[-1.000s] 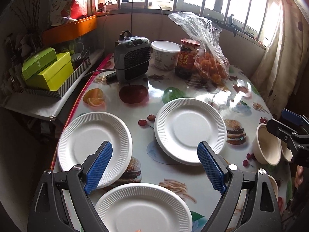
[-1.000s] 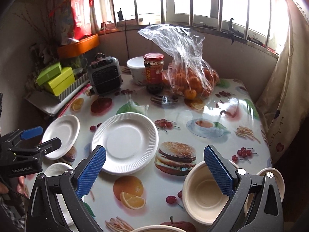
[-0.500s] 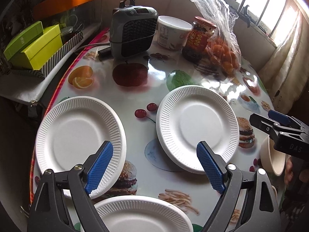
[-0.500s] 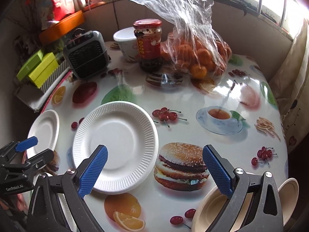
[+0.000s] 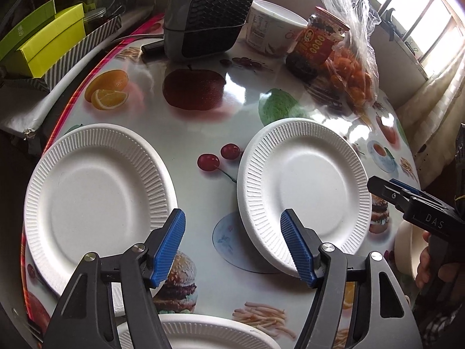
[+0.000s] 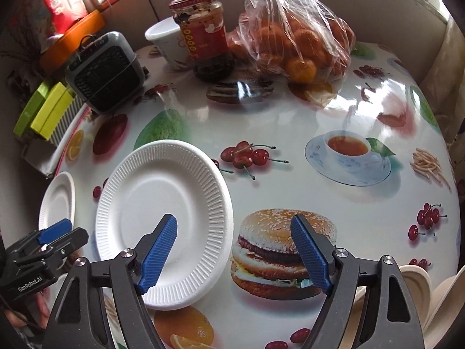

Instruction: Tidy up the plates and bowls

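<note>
Three white paper plates lie on the printed tablecloth: a left plate [image 5: 96, 200], a middle plate [image 5: 302, 192] and a near plate [image 5: 200, 331] under my left gripper's body. My left gripper [image 5: 234, 247] hovers over the bare cloth between the left and middle plates. Its jaws are closing with nothing gripped. My right gripper [image 6: 235, 253] hangs over the middle plate's [image 6: 165, 221] right rim, jaws closing, pads apart from it. Beige bowls [image 6: 415, 285] sit at the lower right. Each gripper shows in the other's view: the right one [image 5: 407, 200] and the left one [image 6: 49, 238].
At the back stand a grey fan heater [image 5: 206, 14], a white tub [image 5: 273, 29], a red-lidded jar [image 6: 203, 32] and a plastic bag of oranges [image 6: 299, 43]. Green boxes [image 5: 43, 37] rest on a shelf past the table's left edge.
Both grippers have come down and forward toward the table, so the plates look larger. Both pairs of jaws have narrowed. Nothing on the table has moved.
</note>
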